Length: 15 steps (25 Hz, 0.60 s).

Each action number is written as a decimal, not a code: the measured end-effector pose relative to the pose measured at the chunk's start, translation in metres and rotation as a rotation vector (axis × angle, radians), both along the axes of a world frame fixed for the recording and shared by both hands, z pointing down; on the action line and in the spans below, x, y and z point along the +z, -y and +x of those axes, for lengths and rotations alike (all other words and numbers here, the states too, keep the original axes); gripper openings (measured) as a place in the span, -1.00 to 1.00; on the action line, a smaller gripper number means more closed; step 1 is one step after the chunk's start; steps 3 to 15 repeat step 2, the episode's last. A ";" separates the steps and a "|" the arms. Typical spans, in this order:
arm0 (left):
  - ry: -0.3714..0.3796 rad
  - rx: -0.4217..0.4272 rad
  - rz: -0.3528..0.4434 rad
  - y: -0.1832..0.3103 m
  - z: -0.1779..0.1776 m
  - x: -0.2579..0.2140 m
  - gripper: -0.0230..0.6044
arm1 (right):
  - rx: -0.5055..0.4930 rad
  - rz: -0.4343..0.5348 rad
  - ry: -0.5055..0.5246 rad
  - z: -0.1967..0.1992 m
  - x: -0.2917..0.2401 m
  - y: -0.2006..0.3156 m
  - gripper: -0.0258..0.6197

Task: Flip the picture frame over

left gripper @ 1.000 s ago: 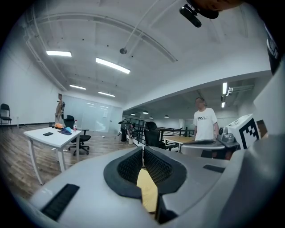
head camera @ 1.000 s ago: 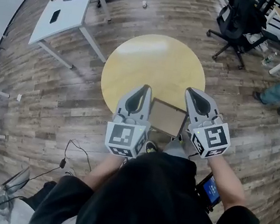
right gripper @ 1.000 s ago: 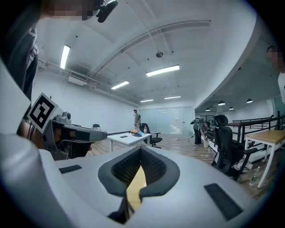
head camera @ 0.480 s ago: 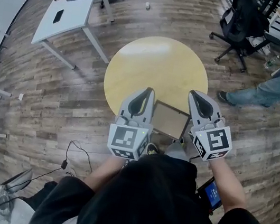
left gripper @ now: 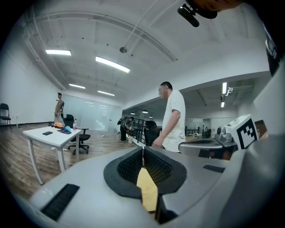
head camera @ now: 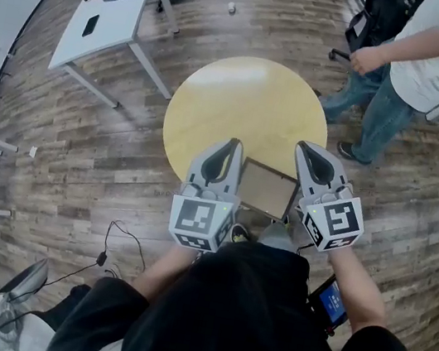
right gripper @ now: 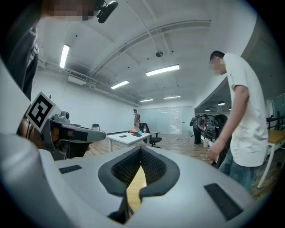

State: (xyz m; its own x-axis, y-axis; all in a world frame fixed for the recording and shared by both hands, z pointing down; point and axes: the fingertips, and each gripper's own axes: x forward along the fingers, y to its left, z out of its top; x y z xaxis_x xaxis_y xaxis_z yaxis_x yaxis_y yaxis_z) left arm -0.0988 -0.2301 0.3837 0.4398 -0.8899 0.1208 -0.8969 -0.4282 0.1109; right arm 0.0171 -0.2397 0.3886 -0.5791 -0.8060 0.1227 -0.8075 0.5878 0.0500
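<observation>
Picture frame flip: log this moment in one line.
picture frame: flat on round table | left gripper: shut, empty, left of frame | right gripper: shut, empty, right of frame | flip: not begun

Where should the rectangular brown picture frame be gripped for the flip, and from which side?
Probably its thin near rim, approached from the person's side: the dark-edged brown picture frame lies flat at the round yellow table's near edge, so that rim looks easiest to pinch. The left tongs and right tongs flank it, both shut.
</observation>
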 end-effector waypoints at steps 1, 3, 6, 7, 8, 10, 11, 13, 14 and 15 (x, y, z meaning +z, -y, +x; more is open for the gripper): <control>0.000 0.001 0.001 0.001 -0.001 0.000 -0.83 | 0.000 0.000 -0.001 -0.001 0.000 0.001 -0.87; 0.001 0.001 0.001 0.003 -0.002 0.000 -0.83 | -0.001 0.000 -0.002 -0.003 0.000 0.003 -0.87; 0.001 0.001 0.001 0.003 -0.002 0.000 -0.83 | -0.001 0.000 -0.002 -0.003 0.000 0.003 -0.87; 0.001 0.001 0.001 0.003 -0.002 0.000 -0.83 | -0.001 0.000 -0.002 -0.003 0.000 0.003 -0.87; 0.001 0.001 0.001 0.003 -0.002 0.000 -0.83 | -0.001 0.000 -0.002 -0.003 0.000 0.003 -0.87; 0.001 0.001 0.001 0.003 -0.002 0.000 -0.83 | -0.001 0.000 -0.002 -0.003 0.000 0.003 -0.87; 0.001 0.001 0.001 0.003 -0.002 0.000 -0.83 | -0.001 0.000 -0.002 -0.003 0.000 0.003 -0.87; 0.001 0.001 0.001 0.003 -0.002 0.000 -0.83 | -0.001 0.000 -0.002 -0.003 0.000 0.003 -0.87; 0.001 0.001 0.001 0.003 -0.002 0.000 -0.83 | -0.001 0.000 -0.002 -0.003 0.000 0.003 -0.87; 0.001 0.001 0.001 0.003 -0.002 0.000 -0.83 | -0.001 0.000 -0.002 -0.003 0.000 0.003 -0.87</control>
